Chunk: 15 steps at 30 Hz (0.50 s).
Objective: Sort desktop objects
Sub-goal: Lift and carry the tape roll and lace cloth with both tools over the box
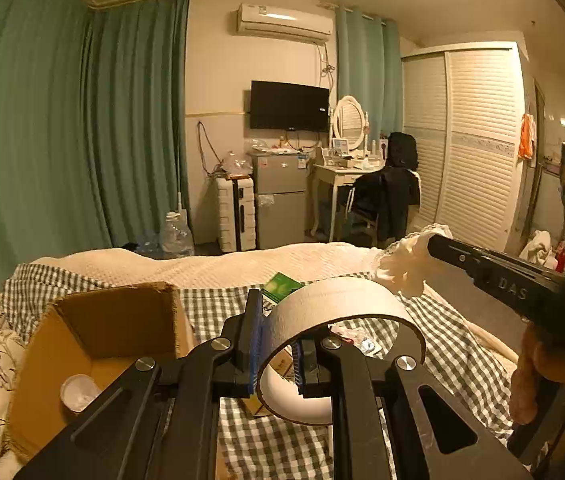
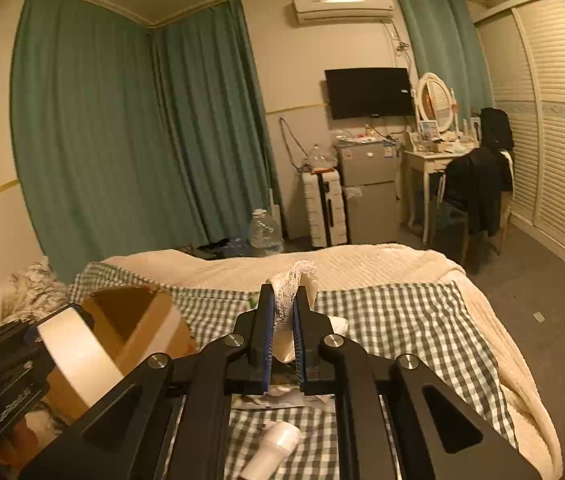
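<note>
My left gripper [image 1: 278,344] is shut on the wall of a wide white tape roll [image 1: 338,304], one finger inside the ring and one outside. The roll hangs above the checked bedsheet [image 1: 450,344], right of an open cardboard box [image 1: 102,332]. My right gripper [image 2: 284,300] is shut on a white lace cloth [image 2: 296,276], whose end sticks up past the fingertips. In the left wrist view the right gripper [image 1: 436,242] enters from the right with the lace cloth [image 1: 406,264]. The right wrist view shows the tape roll [image 2: 78,356] at the left, in front of the box [image 2: 142,320].
A white round lid or cup [image 1: 78,392] lies inside the box. A green packet [image 1: 282,286] and small wrappers [image 1: 358,340] lie on the sheet. A white bottle [image 2: 274,444] and a printed sheet [image 2: 266,400] lie under the right gripper. A cream blanket [image 2: 382,264] covers the bed's far end.
</note>
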Each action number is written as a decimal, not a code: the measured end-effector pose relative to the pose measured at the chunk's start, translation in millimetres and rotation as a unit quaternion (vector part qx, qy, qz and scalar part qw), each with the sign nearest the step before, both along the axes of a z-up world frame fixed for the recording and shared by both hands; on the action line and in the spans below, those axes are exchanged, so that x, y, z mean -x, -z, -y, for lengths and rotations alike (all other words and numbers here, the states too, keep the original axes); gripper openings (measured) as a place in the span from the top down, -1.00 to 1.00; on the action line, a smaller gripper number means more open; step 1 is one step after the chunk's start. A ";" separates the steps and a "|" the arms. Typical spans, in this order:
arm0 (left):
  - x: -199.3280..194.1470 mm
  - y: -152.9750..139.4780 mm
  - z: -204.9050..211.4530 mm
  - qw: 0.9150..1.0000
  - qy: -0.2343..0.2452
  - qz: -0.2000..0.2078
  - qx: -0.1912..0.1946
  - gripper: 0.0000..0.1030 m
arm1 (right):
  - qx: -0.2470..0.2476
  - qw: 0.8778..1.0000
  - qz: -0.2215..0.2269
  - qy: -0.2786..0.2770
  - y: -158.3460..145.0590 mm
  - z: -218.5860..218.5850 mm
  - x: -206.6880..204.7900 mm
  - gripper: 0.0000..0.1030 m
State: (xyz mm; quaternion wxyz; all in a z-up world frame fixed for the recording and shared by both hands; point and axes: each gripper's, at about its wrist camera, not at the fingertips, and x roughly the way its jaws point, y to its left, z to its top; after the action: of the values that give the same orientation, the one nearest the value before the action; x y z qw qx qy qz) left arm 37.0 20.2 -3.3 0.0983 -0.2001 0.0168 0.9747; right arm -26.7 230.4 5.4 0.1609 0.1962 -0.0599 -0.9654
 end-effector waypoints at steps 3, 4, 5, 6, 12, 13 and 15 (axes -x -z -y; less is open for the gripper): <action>-2.9 -3.4 7.5 1.000 -0.009 -0.003 -0.001 0.74 | 0.003 1.000 -0.009 -0.009 -5.4 7.8 -6.2 0.84; -3.4 -4.3 10.6 1.000 -0.012 -0.003 -0.001 0.74 | 0.001 1.000 -0.009 -0.016 -6.4 10.8 -7.1 0.84; -3.6 -5.2 13.7 1.000 -0.016 -0.003 -0.002 0.74 | -0.003 1.000 -0.009 -0.022 -7.1 14.7 -8.2 0.84; -3.5 -5.9 17.2 1.000 -0.020 -0.002 -0.003 0.74 | -0.009 1.000 -0.010 -0.024 -7.2 19.1 -9.9 0.87; -4.8 -13.5 42.3 0.999 -0.043 -0.001 -0.009 0.74 | -0.021 0.998 0.001 -0.052 -5.1 45.2 -13.7 0.92; -5.6 -15.4 48.0 0.999 -0.049 -0.003 -0.010 0.74 | -0.023 0.998 0.003 -0.056 -4.2 49.5 -14.0 0.92; -6.2 -17.1 56.0 0.998 -0.057 -0.004 -0.010 0.74 | -0.024 0.998 0.015 -0.062 -0.9 57.2 -11.4 0.92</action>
State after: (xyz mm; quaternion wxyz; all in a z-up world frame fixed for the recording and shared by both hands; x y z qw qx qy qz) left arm 43.1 -35.7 13.8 0.0445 -0.1962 -0.0043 0.9795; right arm -15.4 173.2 6.3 0.2150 0.2179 -0.0273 -0.9516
